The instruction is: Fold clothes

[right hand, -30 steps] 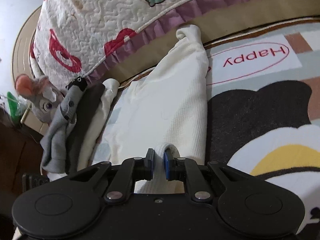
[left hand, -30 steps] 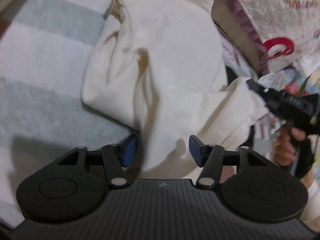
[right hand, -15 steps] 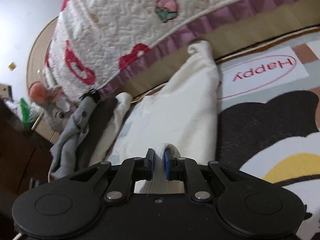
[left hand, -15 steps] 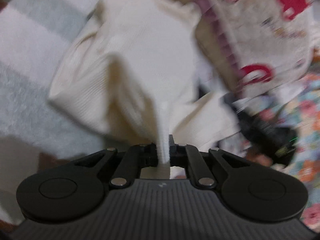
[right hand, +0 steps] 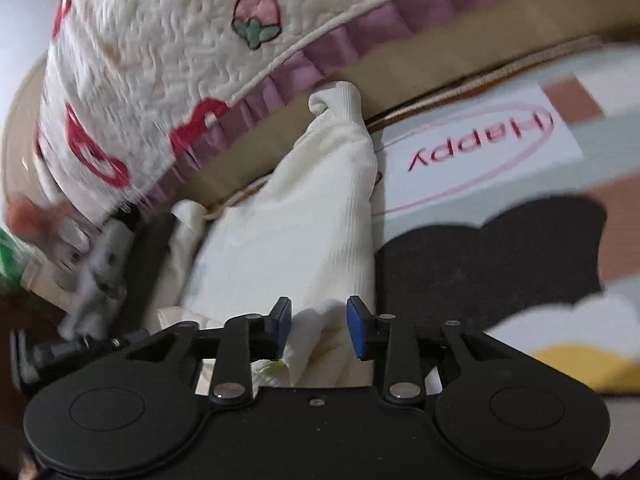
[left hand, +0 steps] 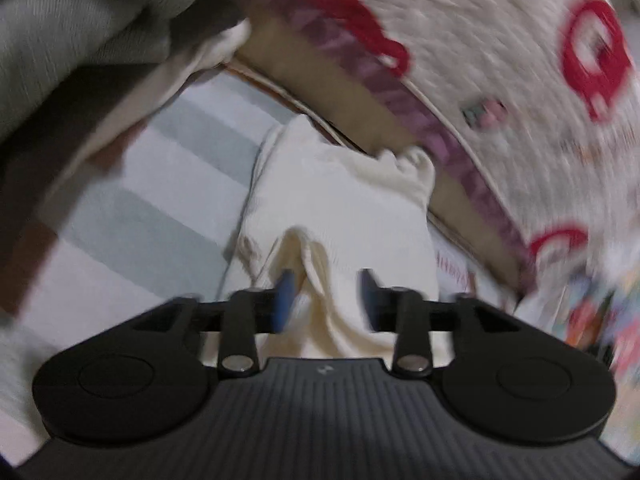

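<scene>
The garment [left hand: 340,208] is a cream, ribbed-knit piece lying on the rug [left hand: 132,216], its far end bunched against the base of the bed [right hand: 420,60]. It lies directly ahead of both grippers and runs away from them toward the quilt [right hand: 160,40].

Left gripper [left hand: 326,296]: jaws have just been opening and now stand at a medium gap. A raised ridge of cloth sits between them, close to the left pad; neither pad visibly presses on it. The view is motion-blurred, so light contact cannot be ruled out.

Right gripper [right hand: 318,326]: jaws have just been opening to a similar medium gap. The near fold of the garment lies between and below the pads, with free space on both sides. Nothing is held.

Handling, as judged:
- Light and fully limp; it will sag and drape from any pinch point.
- The ribbed knit should offer good friction against the pads, so slip is unlikely.
- It stretches, so a hard pull will distort the fold.
- Not fragile.

Where to grip: at a doubled edge or corner nearest each gripper, one per side, taking all layers together.

Other clothing [right hand: 100,264] lies to the left of the right gripper.
</scene>
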